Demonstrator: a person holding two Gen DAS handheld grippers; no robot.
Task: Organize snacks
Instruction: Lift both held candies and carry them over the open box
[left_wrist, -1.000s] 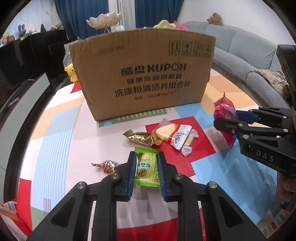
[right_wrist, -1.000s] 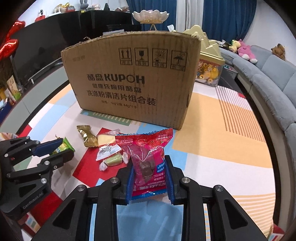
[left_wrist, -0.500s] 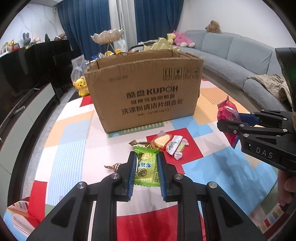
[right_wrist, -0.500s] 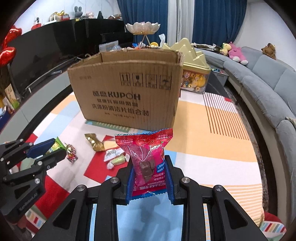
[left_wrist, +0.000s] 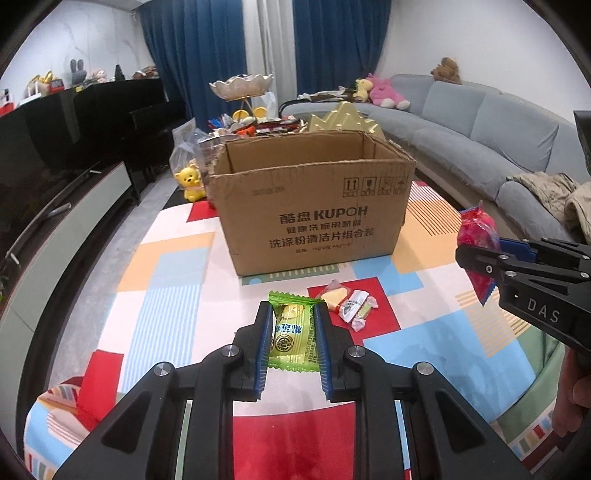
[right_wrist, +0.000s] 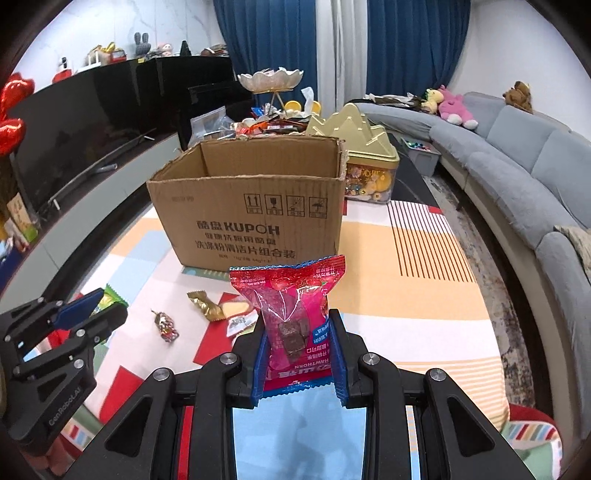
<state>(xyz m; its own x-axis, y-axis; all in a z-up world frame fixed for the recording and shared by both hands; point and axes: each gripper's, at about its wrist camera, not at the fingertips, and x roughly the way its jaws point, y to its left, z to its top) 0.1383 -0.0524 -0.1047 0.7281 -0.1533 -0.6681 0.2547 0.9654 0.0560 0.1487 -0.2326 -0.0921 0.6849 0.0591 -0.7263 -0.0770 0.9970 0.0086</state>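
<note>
My left gripper (left_wrist: 290, 334) is shut on a green snack packet (left_wrist: 291, 338) and holds it above the table, short of the open cardboard box (left_wrist: 314, 206). My right gripper (right_wrist: 299, 341) is shut on a red hawthorn snack bag (right_wrist: 291, 314), also raised in front of the box (right_wrist: 255, 218). The right gripper with the red bag shows at the right of the left wrist view (left_wrist: 476, 236). The left gripper shows at the left of the right wrist view (right_wrist: 92, 314). Loose snacks (left_wrist: 347, 301) lie on the table before the box.
The table wears a colourful patterned cloth (left_wrist: 166, 280). A gold wrapped candy (right_wrist: 203, 306) and a small foil candy (right_wrist: 166, 326) lie on it. A gold-lidded tin (right_wrist: 369, 166) and a heap of snacks stand behind the box. A grey sofa (right_wrist: 517, 166) runs along the right.
Both grippers have risen and pulled back with their packets; the box now shows its open top and looks smaller and farther off.
</note>
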